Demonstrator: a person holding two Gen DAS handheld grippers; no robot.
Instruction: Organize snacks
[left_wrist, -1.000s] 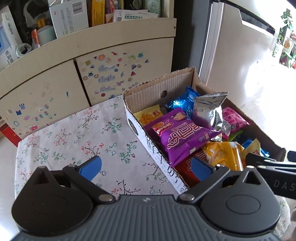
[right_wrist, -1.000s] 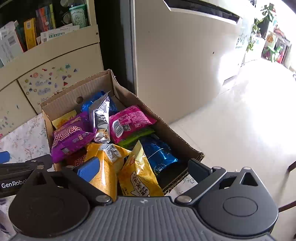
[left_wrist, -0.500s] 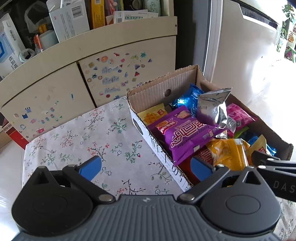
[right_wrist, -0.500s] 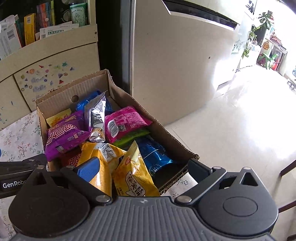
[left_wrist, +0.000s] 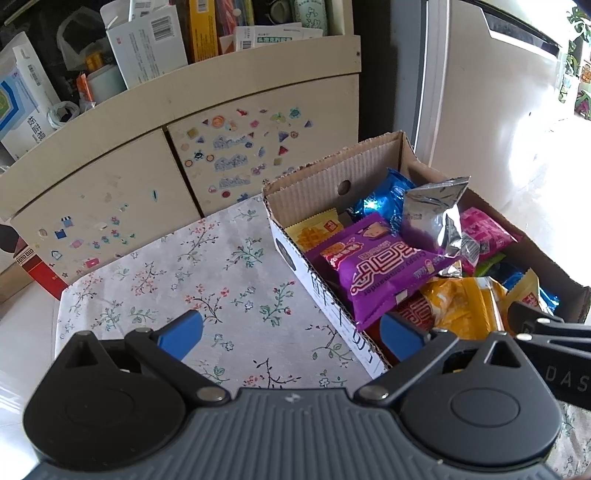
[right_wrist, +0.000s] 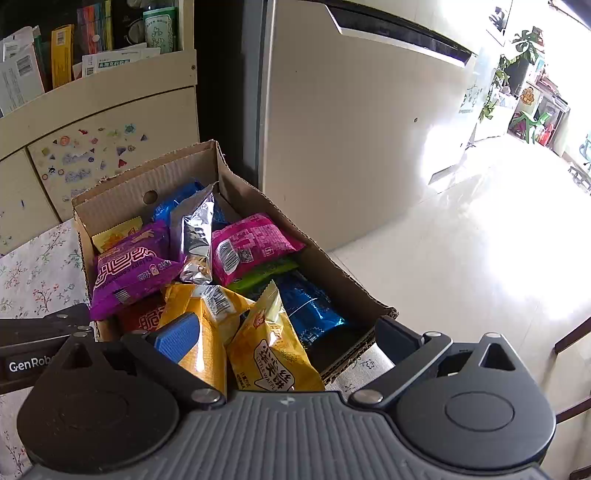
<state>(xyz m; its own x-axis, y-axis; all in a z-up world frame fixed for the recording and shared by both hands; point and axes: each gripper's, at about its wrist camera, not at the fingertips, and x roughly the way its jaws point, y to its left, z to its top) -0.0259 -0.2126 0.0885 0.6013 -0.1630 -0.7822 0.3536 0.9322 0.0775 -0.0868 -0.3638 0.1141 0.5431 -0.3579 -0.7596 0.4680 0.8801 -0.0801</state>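
A cardboard box sits on a floral cloth and is packed with snack packs. On top lie a purple pack, a silver pack, a pink pack, blue packs and yellow packs. My left gripper is open above the cloth and the box's near left wall, holding nothing. My right gripper is open over the yellow packs at the box's near end, not closed on any.
A cream cabinet with stickers stands behind the cloth, its shelf crowded with boxes and papers. A tall pale appliance stands right of the box, with bright tiled floor beyond it. A red carton sits left of the cloth.
Both grippers have drawn back and risen slightly, so the box looks a little smaller and further off. The snack packs have not moved. Both jaws stay open.
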